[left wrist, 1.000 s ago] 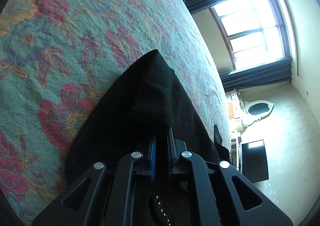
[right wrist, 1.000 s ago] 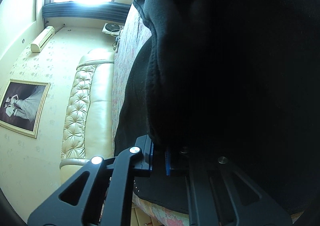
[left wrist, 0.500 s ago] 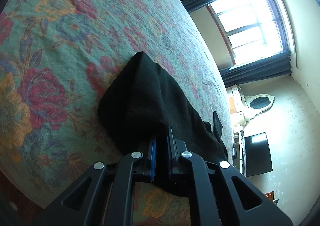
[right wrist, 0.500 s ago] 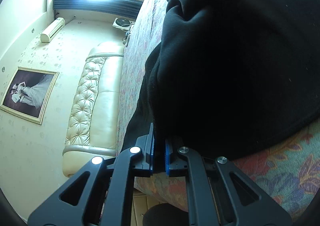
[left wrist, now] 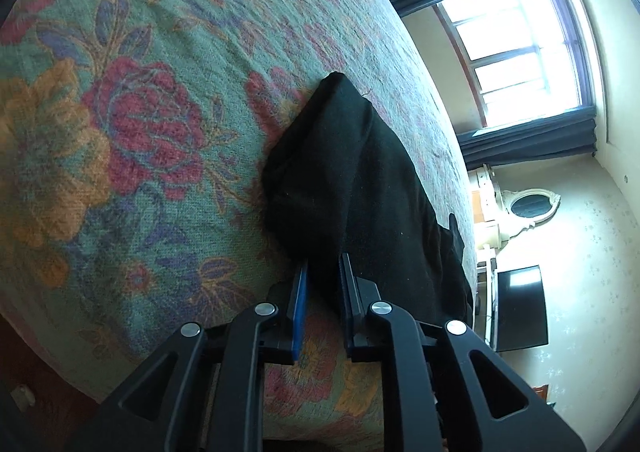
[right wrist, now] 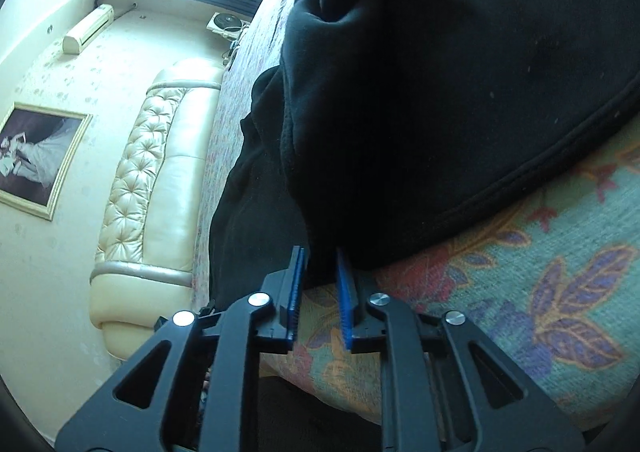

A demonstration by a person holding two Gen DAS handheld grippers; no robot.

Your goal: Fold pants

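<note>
On the floral bedspread [left wrist: 120, 131], black pants [left wrist: 352, 179] stretch lengthwise ahead of both just-loosening grippers, left gripper [left wrist: 322, 292] and right gripper [right wrist: 320, 284], cloth between their parted pads.

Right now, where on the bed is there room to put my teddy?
Bare bedspread lies left of the black pants in the left wrist view, stretching up to the headboard. The near edge is crowded: both the left gripper and the right gripper sit at the pants there.
</note>
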